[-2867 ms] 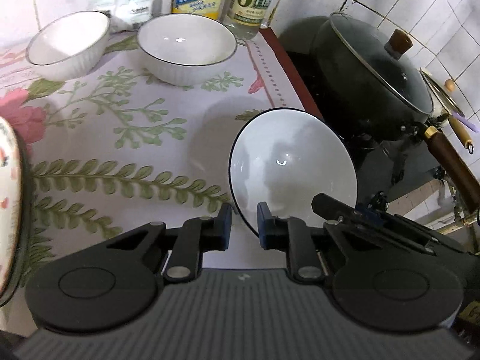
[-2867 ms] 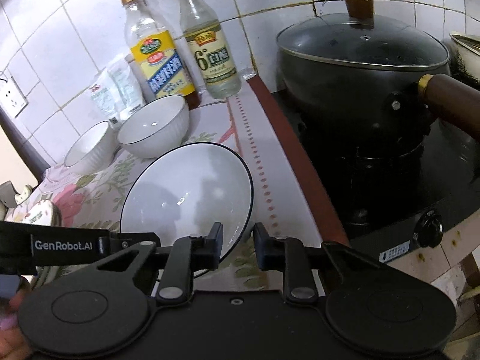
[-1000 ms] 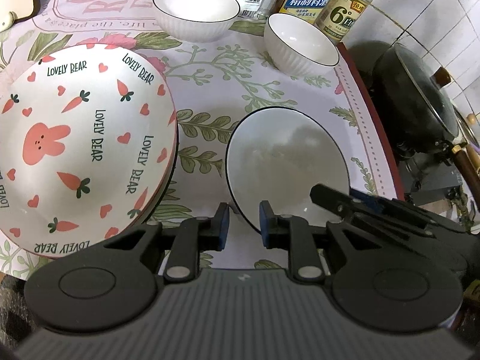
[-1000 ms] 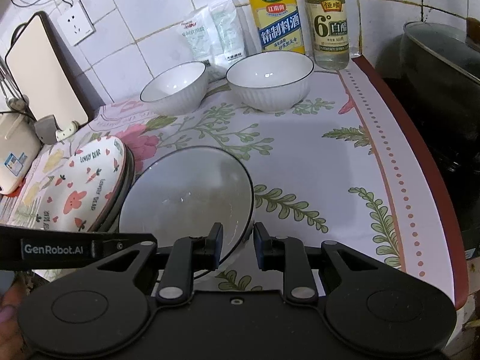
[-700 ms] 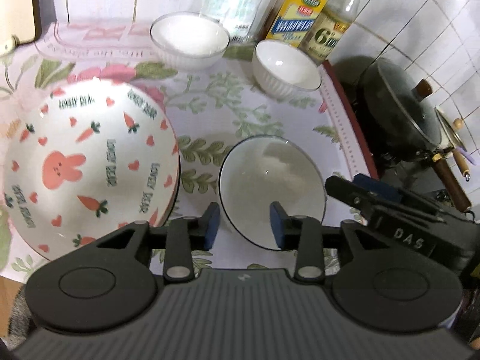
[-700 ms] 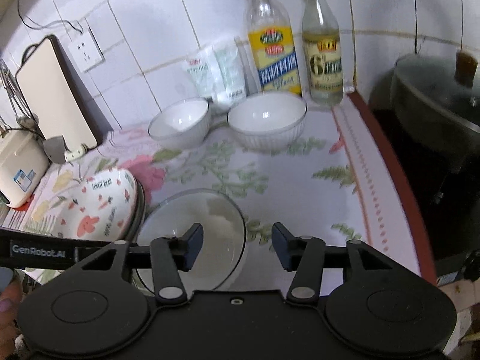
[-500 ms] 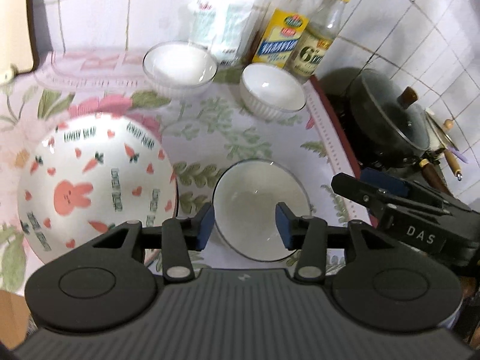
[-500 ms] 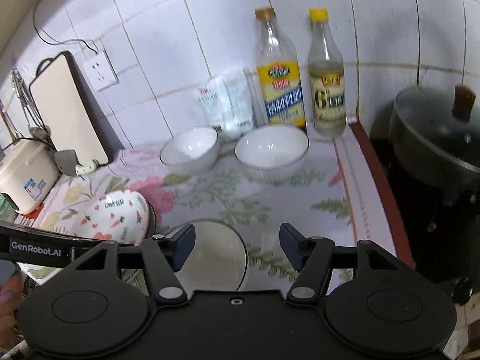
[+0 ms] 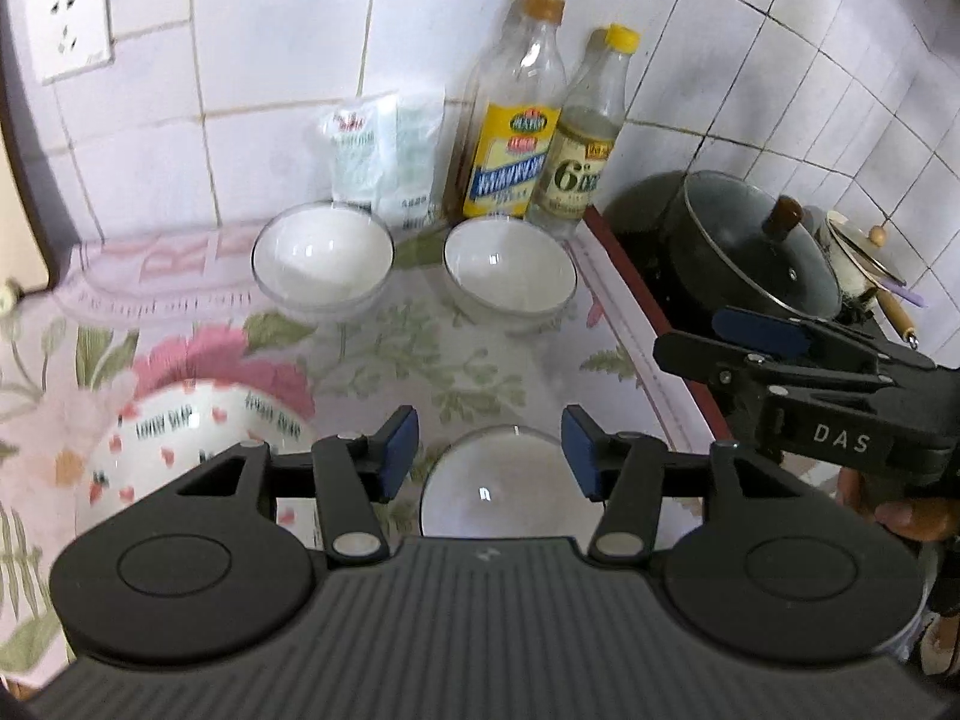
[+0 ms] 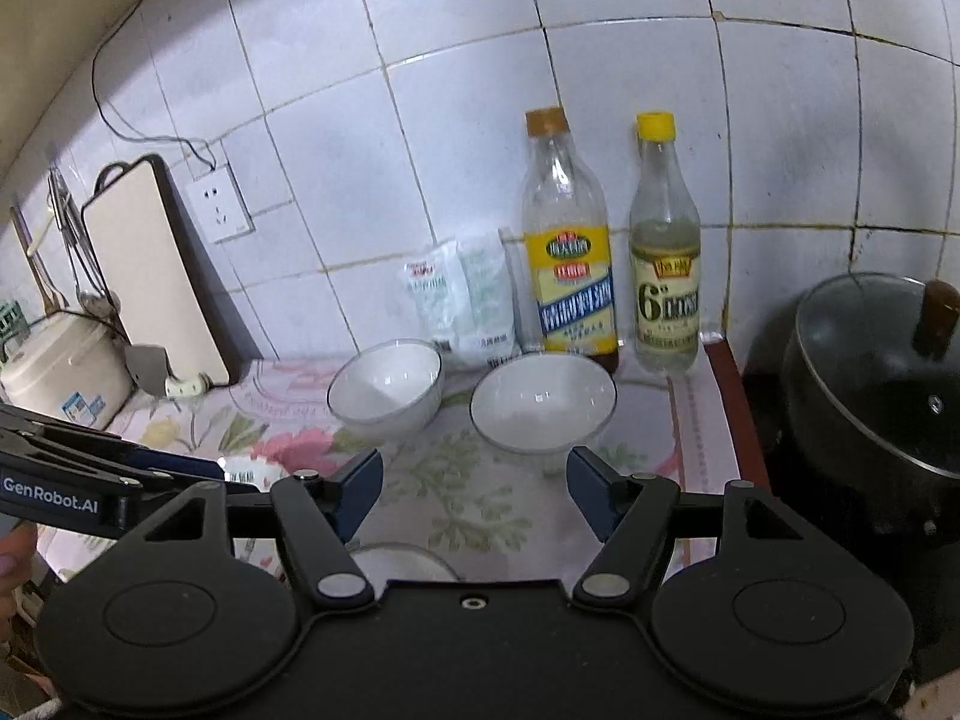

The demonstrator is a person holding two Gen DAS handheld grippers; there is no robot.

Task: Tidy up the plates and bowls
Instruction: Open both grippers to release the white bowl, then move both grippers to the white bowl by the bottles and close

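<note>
A white plate with a dark rim [image 9: 498, 495] lies on the floral cloth just below my left gripper [image 9: 489, 459], which is open and empty above it. Its edge also shows in the right wrist view [image 10: 402, 561] under my right gripper [image 10: 474, 495], open and empty too. A carrot-and-rabbit patterned plate [image 9: 180, 438] sits to the left of it. Two white bowls stand at the back: one on the left [image 9: 322, 258] [image 10: 385, 387] and one on the right [image 9: 510, 270] [image 10: 543, 399].
Two bottles [image 9: 516, 120] [image 10: 665, 252] and white packets [image 10: 462, 300] stand against the tiled wall. A black lidded pot [image 9: 750, 252] [image 10: 882, 372] sits on the stove at the right. A cutting board [image 10: 150, 270] and a cream appliance [image 10: 60, 366] are at the left.
Both grippers carried the dark-rimmed plate left from beside the stove, set it down next to the patterned plate, opened, and have risen and pulled back from it.
</note>
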